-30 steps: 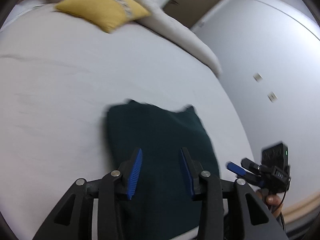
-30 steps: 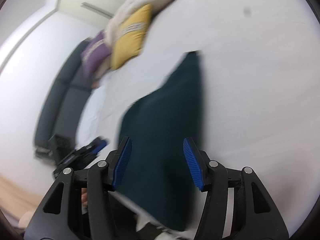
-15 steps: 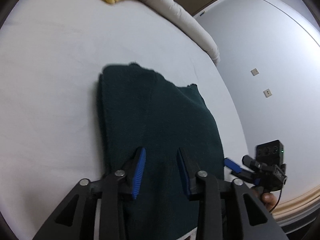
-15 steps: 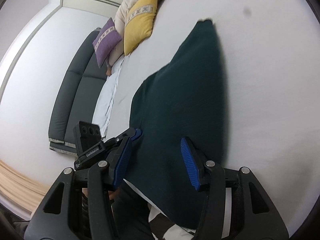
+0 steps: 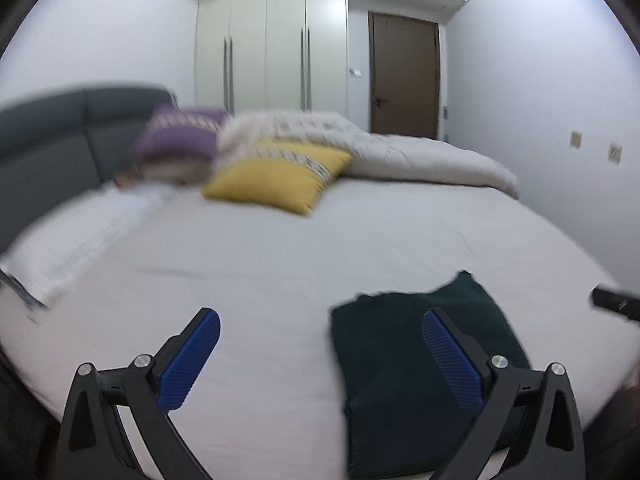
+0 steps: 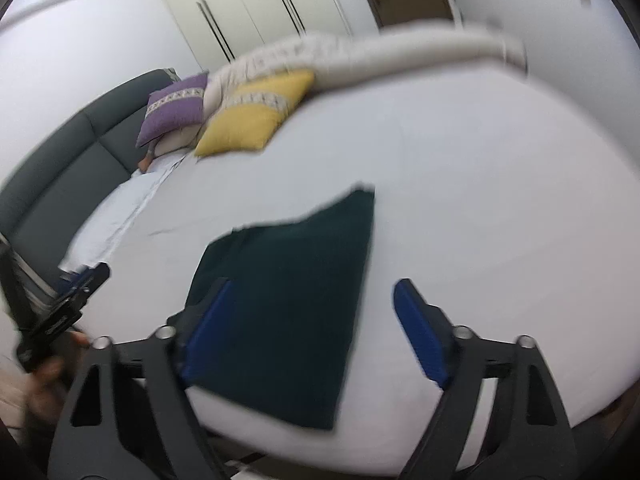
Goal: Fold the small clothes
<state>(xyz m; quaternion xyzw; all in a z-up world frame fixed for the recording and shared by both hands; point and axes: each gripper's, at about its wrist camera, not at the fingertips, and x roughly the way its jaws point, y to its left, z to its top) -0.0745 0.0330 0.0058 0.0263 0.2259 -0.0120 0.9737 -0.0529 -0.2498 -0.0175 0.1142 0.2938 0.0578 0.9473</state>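
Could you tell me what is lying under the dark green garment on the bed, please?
The dark green garment lies folded flat on the white bedsheet, which shows bare all around it. Nothing else shows at its edges; whatever its own layers cover cannot be seen.

A dark green garment lies folded flat into a rough rectangle on the white bed, close to the near edge of the bed. One far corner sticks up into a small point, and its surface looks smooth, without loose sleeves showing.
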